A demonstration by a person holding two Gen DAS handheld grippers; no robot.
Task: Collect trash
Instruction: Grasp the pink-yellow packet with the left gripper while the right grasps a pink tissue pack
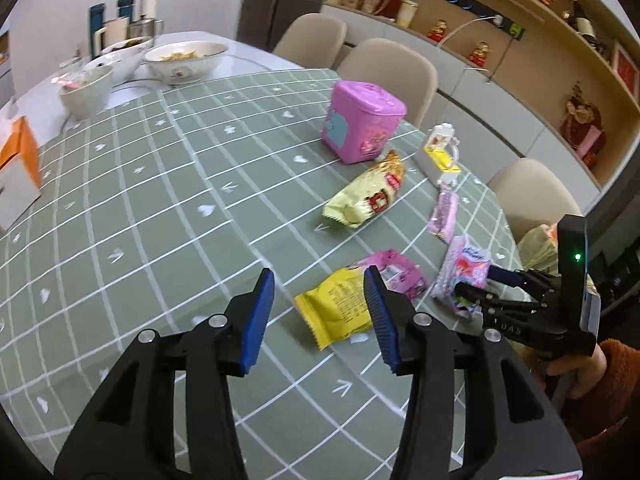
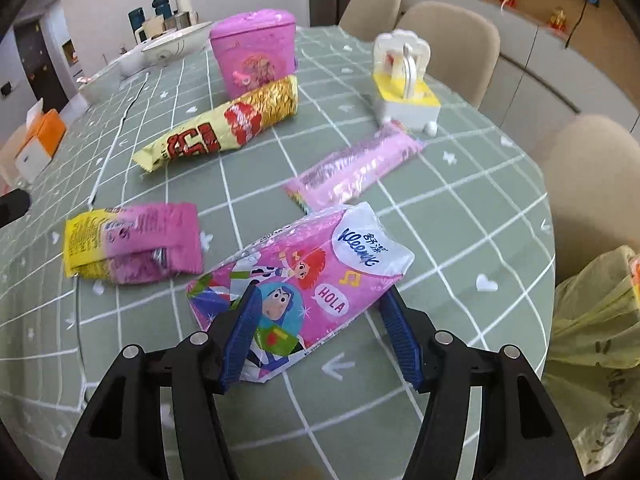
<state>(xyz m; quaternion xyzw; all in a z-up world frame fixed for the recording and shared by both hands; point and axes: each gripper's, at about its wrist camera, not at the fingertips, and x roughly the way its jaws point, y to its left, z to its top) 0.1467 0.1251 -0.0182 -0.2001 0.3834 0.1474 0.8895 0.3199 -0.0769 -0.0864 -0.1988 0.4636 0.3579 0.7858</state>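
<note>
Green checked tablecloth (image 1: 160,208), beige chairs (image 1: 392,68), wooden wall shelves (image 1: 532,40)

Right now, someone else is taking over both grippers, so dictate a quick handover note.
Left gripper: open, empty, hovering near the yellow-and-pink snack wrapper.
Right gripper: open, jaws astride the pink cartoon Kleenex tissue pack, not clamped.
Still on the green checked tablecloth: long yellow-and-red snack packet, thin pink foil wrapper.
The yellowish plastic bag hangs past the table's right edge.
Nothing visibly collected; all four remain.
</note>
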